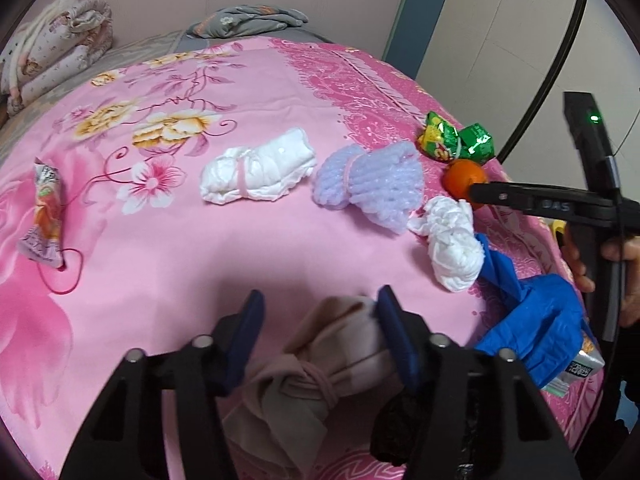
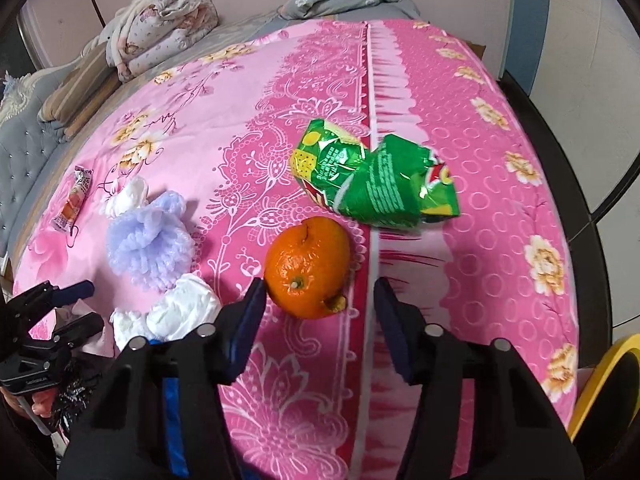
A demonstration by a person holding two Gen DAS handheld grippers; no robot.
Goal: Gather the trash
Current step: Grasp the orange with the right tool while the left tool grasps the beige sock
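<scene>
The left gripper (image 1: 320, 320) stands half-spread over a beige cloth bundle (image 1: 320, 368), not pinching it. The right gripper (image 2: 320, 304) straddles the orange (image 2: 308, 266) at twelve o'clock, pads apart. Next, I judge: close, lift.

The setting is a bedroom in a home. A bed with a pink floral bedsheet (image 1: 248, 92) fills the frame centre. Folded quilts (image 2: 168, 20) lie at upper left beside a tufted grey headboard (image 2: 24, 136). Plain walls close the background.
</scene>
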